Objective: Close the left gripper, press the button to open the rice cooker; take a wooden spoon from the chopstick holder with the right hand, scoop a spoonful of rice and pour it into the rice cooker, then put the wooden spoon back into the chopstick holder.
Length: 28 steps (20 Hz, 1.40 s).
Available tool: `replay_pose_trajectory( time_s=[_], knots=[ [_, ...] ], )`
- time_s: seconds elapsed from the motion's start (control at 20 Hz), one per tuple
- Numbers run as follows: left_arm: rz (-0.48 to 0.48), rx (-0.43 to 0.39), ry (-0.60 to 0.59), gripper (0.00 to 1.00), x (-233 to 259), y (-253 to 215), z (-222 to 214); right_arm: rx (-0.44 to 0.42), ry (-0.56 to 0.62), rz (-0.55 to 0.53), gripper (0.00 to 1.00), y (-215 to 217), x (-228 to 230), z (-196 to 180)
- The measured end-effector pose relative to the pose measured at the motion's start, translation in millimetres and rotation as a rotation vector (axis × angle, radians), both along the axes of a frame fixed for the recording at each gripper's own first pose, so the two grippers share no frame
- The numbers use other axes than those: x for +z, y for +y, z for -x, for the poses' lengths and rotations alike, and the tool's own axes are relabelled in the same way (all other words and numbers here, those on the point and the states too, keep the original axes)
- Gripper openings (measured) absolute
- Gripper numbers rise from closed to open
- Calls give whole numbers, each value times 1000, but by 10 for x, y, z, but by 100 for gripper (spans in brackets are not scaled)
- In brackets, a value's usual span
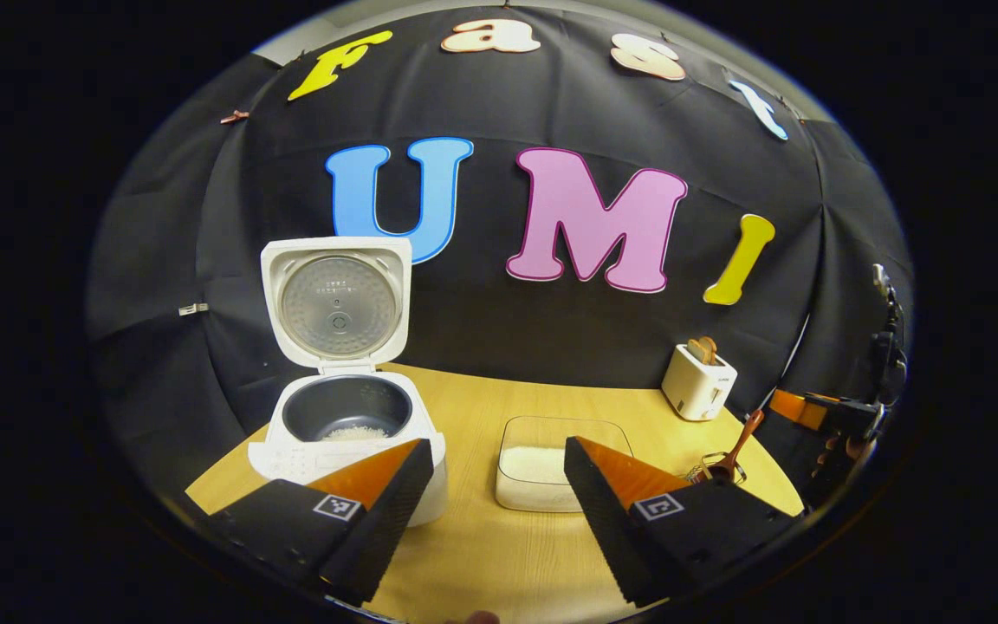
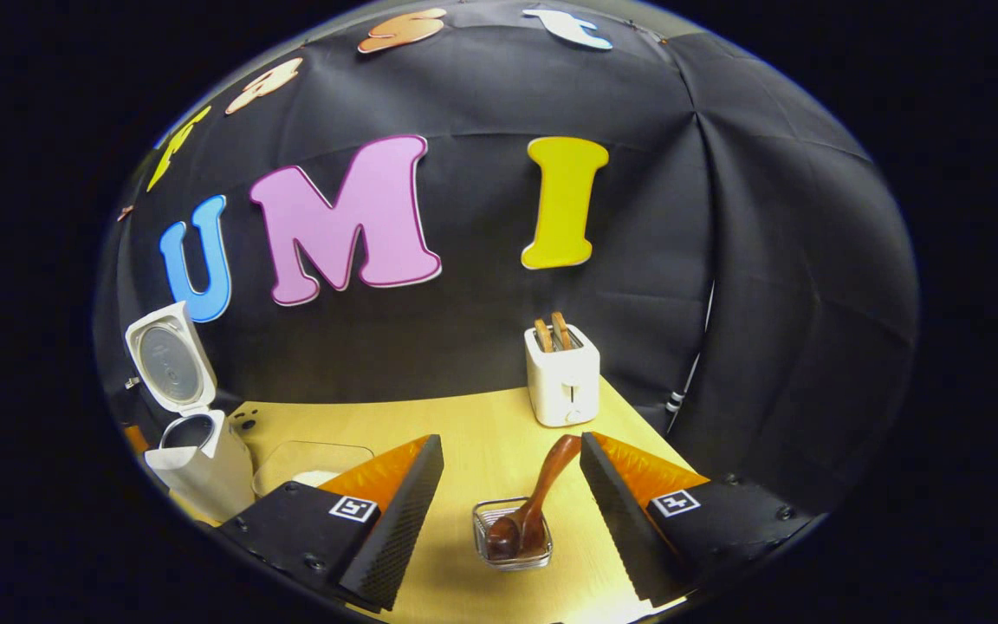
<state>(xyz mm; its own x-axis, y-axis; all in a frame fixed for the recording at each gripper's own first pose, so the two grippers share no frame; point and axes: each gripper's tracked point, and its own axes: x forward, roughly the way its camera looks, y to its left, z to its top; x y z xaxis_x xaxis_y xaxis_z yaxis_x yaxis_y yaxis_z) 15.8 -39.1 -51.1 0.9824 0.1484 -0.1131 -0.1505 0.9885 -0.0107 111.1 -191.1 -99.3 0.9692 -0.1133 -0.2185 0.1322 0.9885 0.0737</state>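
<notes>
The white rice cooker (image 1: 352, 433) stands on the wooden table with its lid (image 1: 339, 299) raised; a little rice lies in its dark pot. It also appears at the left of the right gripper view (image 2: 196, 459). A clear container of rice (image 1: 542, 472) sits in the middle of the table. The wooden spoon (image 2: 534, 498) rests bowl-down in the clear chopstick holder (image 2: 512, 533), its handle leaning up to the right. My right gripper (image 2: 508, 451) is open just above and around the spoon, touching nothing. My left gripper (image 1: 495, 455) is open, held before the cooker and the rice container.
A white toaster (image 2: 561, 377) with two slices in it stands at the back of the table by the black cloth wall, also in the left gripper view (image 1: 698, 381). The spoon and holder (image 1: 724, 464) sit near the table's right edge there, with the other gripper (image 1: 837, 416) beside them.
</notes>
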Motion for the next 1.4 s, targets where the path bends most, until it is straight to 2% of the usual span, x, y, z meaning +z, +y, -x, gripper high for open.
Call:
replay_pose_trajectory(
  time_s=[0.45,0.6,0.8,0.85,0.95,1.0,1.1,1.15,1.2,1.3,1.4],
  knots=[
    [-54,60,54,98,-89,20,111,41,189,-103,98,-191,-817,-483],
    [-57,47,66,98,-98,-51,126,35,209,-104,98,-254,-986,-696],
    [-83,30,70,98,-84,-117,103,58,300,-174,94,-224,-1375,-907],
    [-93,28,81,98,-118,-127,99,68,321,-213,88,-183,-1433,-929],
    [-111,25,89,98,-133,-159,87,53,333,-249,51,-211,-1478,-977],
    [-117,23,89,98,-127,-185,86,59,332,-264,63,-205,-1483,-1005],
    [-128,18,92,98,-128,-227,97,66,340,-276,49,-197,-1477,-1013],
    [-131,15,93,98,-143,-249,104,68,347,-285,17,-196,-1501,-1020],
    [-133,12,94,98,-139,-269,110,71,361,-295,25,-197,-1501,-989],
    [-140,7,90,98,-127,-289,127,71,372,-315,23,-196,-1504,-980],
    [-148,8,84,97,-100,-282,145,76,351,-288,20,-185,-1380,-879]
  ],
)
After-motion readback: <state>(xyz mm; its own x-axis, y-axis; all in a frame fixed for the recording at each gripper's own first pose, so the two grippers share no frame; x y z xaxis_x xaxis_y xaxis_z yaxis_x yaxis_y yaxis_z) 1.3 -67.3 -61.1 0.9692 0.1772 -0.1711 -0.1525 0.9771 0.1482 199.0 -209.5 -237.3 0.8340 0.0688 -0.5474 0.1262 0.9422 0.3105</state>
